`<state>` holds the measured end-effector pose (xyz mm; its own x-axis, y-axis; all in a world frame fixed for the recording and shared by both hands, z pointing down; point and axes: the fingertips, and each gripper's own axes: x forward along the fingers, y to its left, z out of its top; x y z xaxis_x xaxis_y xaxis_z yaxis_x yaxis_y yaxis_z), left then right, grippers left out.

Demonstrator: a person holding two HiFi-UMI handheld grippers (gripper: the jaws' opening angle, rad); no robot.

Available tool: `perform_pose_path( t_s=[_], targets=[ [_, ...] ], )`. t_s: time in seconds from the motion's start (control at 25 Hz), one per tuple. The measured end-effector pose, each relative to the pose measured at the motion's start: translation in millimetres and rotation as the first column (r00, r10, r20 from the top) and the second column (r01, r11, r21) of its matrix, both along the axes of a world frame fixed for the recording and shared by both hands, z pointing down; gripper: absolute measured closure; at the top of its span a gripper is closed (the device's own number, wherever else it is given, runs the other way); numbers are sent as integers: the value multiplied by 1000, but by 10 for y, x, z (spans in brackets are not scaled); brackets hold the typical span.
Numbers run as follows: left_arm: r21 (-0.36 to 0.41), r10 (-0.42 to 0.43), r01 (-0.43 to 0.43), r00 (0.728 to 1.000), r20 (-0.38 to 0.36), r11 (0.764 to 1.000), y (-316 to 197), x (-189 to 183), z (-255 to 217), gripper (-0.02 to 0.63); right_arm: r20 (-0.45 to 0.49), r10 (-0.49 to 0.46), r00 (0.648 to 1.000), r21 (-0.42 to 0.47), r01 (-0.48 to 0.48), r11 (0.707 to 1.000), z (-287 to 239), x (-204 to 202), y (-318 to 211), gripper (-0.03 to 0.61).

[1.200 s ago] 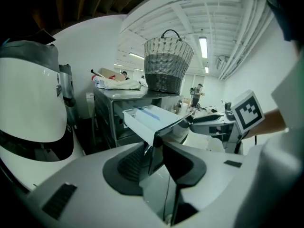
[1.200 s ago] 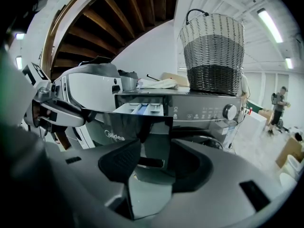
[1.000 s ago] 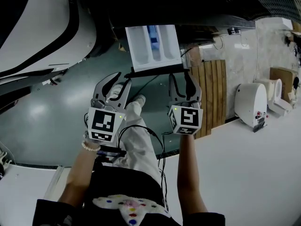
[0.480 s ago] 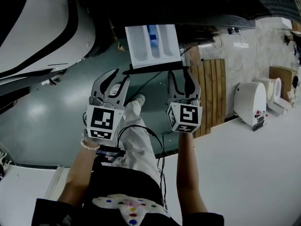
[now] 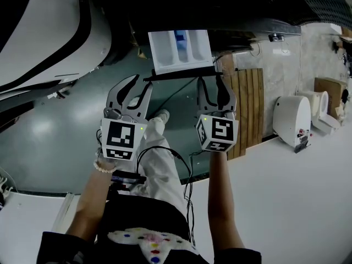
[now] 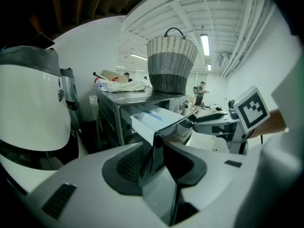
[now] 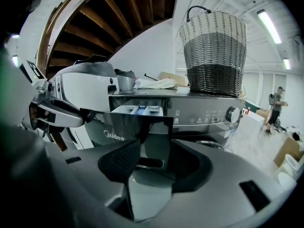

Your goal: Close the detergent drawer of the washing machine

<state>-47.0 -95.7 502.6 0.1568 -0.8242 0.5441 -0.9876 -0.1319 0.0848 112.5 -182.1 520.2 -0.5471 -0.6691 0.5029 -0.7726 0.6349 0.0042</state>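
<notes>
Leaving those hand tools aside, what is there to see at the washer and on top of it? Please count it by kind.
Washing machine: 1
Detergent drawer, pulled out: 1
Woven basket on top: 1
Pile of white cloth on top: 1
Total: 4

I see a dull grey-green floor (image 5: pixel 49 142) at nine o'clock and a slatted wooden panel (image 5: pixel 247 111) at two o'clock, with paler floor (image 5: pixel 297 202) at four. Overhead, dark wooden beams (image 7: pixel 123 13) at eleven o'clock, strip lights (image 7: pixel 270 27) at one.
</notes>
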Motion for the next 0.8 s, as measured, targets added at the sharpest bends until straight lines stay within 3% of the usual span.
perform_pose_path(
  t_s=[0.8],
  targets=[
    [27, -53, 53, 999, -12, 998, -439, -335, 2, 472, -3, 9, 1000, 29, -9, 1000, -14, -337, -437, 392]
  ],
)
